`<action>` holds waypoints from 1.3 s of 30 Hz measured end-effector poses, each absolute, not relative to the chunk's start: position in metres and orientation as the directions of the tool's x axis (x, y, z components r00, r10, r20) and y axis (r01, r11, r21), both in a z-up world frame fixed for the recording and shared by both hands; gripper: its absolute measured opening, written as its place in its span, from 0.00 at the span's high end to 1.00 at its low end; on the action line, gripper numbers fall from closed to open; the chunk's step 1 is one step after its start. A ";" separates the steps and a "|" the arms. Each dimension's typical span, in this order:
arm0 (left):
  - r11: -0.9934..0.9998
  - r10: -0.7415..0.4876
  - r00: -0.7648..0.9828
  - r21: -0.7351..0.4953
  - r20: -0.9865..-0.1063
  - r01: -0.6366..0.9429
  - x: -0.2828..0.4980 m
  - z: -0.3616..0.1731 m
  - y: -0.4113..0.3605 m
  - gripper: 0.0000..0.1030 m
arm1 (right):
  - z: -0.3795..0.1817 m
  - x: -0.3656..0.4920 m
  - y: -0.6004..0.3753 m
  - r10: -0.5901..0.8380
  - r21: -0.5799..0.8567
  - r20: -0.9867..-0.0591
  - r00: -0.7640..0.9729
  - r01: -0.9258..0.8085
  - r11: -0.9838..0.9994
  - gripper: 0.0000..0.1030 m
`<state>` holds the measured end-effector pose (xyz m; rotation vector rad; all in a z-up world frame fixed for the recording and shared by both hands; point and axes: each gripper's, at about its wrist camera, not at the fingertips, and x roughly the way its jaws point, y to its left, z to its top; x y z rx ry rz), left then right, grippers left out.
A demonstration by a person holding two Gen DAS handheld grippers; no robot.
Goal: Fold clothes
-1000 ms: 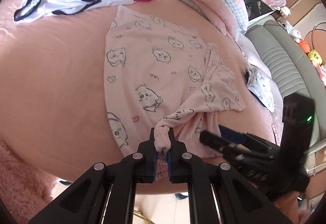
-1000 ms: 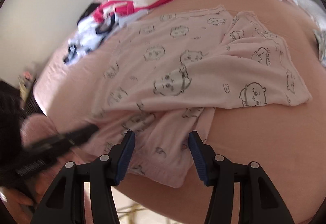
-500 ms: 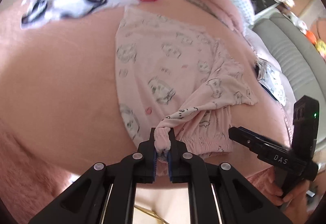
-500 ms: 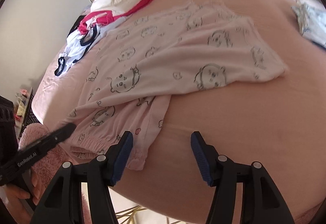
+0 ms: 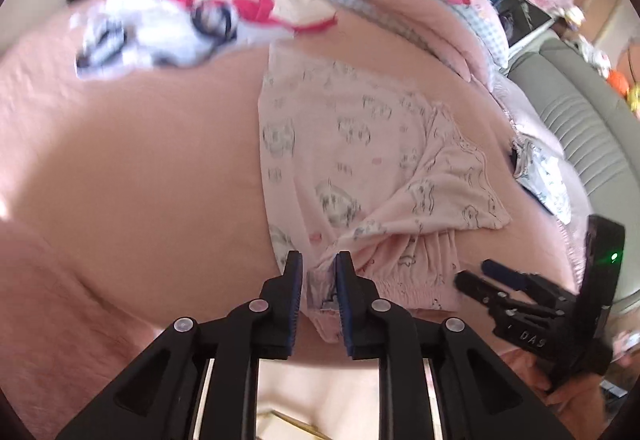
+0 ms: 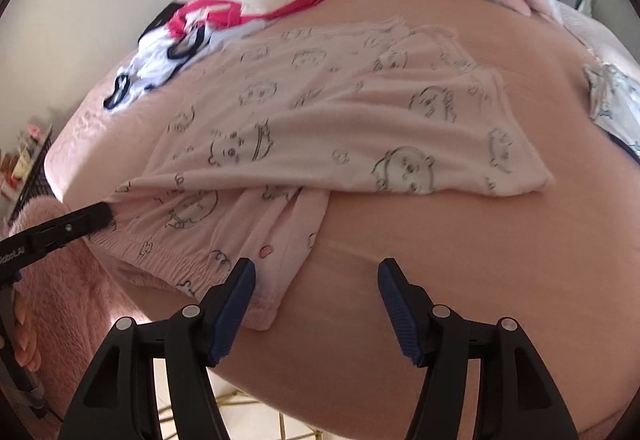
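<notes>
Soft pink pajama pants (image 6: 304, 136) with cartoon prints lie folded at the bed's (image 6: 440, 240) near edge, elastic waistband gathered. The left gripper (image 5: 317, 282) is opening, fabric loose between its jaws; the right gripper (image 6: 316, 300) hangs released beside them. Jumbled clothes (image 6: 208, 28) crowd the far corner.

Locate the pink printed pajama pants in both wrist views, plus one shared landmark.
Left wrist: pink printed pajama pants centre-right, waistband between the left gripper fingers.
Right wrist: pants centre, waistband lower left.
Landmark: red-and-white clothes pile, upper left in both.
</notes>
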<state>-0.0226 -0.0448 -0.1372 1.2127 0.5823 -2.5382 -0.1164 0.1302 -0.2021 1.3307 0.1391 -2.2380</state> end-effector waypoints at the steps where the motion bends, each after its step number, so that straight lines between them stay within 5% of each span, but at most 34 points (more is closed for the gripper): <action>1: -0.904 -0.056 -0.623 -0.226 -0.780 0.364 -0.027 -0.135 -0.040 0.85 | -0.200 -0.116 0.129 -0.397 0.182 -0.834 -0.383 0.489 -0.853 0.40; 6: -0.957 0.057 -0.549 -0.203 -0.834 0.208 -0.055 -0.158 -0.011 0.85 | -0.215 -0.118 0.110 -0.378 0.184 -0.868 -0.323 0.497 -0.848 0.40; 12: -0.934 0.049 -0.510 -0.220 -0.859 0.281 -0.048 -0.163 -0.033 0.85 | -0.201 -0.128 0.155 -0.362 0.197 -0.860 -0.360 0.421 -0.886 0.40; 19: -0.986 0.150 -0.553 -0.168 -0.820 -0.017 -0.110 -0.142 0.034 0.84 | -0.208 -0.178 0.242 -0.236 0.189 -0.881 -0.411 0.150 -0.970 0.40; 25: -0.961 0.254 -0.498 -0.157 -0.829 -0.229 -0.200 -0.157 0.117 0.60 | -0.199 -0.221 0.263 -0.177 0.106 -0.882 -0.437 0.181 -0.978 0.40; 31: -0.954 0.255 -0.464 -0.141 -0.848 -0.266 -0.245 -0.184 0.164 0.59 | -0.218 -0.221 0.317 -0.316 0.344 -0.842 -0.437 0.015 -0.939 0.40; 34: -0.956 0.242 -0.476 -0.123 -0.845 -0.266 -0.249 -0.193 0.173 0.59 | -0.210 -0.219 0.315 -0.290 0.299 -0.840 -0.459 0.054 -0.953 0.39; 36: -0.958 0.240 -0.506 -0.120 -0.828 -0.259 -0.250 -0.195 0.173 0.72 | -0.213 -0.222 0.311 -0.255 0.255 -0.855 -0.451 0.062 -0.965 0.38; 37: -0.962 0.245 -0.509 -0.142 -0.825 -0.233 -0.252 -0.194 0.167 0.96 | -0.214 -0.223 0.306 -0.244 0.242 -0.861 -0.446 0.061 -0.968 0.38; 39: -0.955 0.297 -0.514 -0.247 -0.805 -0.164 -0.254 -0.189 0.147 0.96 | -0.212 -0.222 0.298 -0.227 0.216 -0.862 -0.453 0.077 -0.973 0.38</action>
